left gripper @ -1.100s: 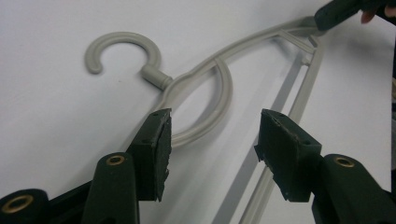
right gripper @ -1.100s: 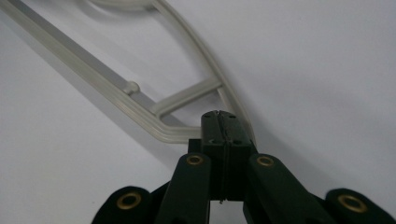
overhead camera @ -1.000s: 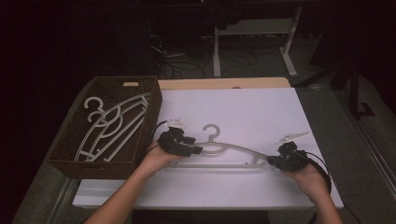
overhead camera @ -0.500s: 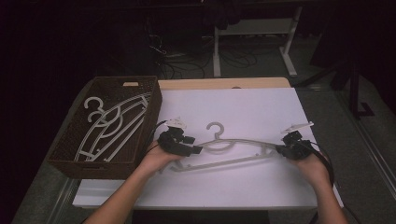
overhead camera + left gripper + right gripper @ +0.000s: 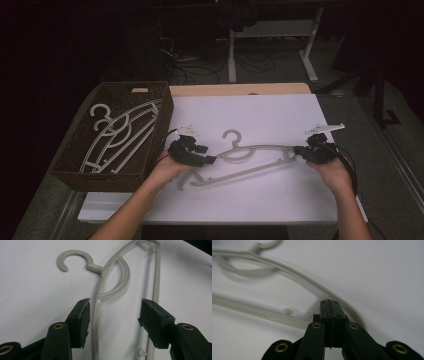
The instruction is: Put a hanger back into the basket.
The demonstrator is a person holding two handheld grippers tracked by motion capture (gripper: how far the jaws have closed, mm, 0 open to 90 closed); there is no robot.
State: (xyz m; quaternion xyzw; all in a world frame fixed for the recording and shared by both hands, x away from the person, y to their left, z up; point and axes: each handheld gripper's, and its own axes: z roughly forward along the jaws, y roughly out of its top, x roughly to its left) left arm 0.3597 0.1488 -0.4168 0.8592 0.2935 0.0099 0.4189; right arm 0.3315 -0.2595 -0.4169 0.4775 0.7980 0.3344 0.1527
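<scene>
hanger [image 5: 260, 157]: pale grey plastic one, lying across the white tabletop [image 5: 260, 115] with its hook pointing away from the person. A second ago it sat level; now the right end has swung up and away, so it lies on a slant.
left tool [image 5: 209, 160]: jaws spread wide, gripping nothing. In the left gripper view [image 5: 113, 315] the hanger's curved arm runs just inside one jaw and the straight bar runs by the other. It's pretty much where it was before.
right tool [image 5: 298, 150]: jaws pressed together right at the hanger's far corner [image 5: 331, 305]; looks clamped on it, though the view is blurry. This hand has moved up the tabletop since a second ago.
basket [image 5: 75, 165]: brown wicker, at the left edge of the tabletop, with more hangers [image 5: 117, 135] in it, same as earlier.
</scene>
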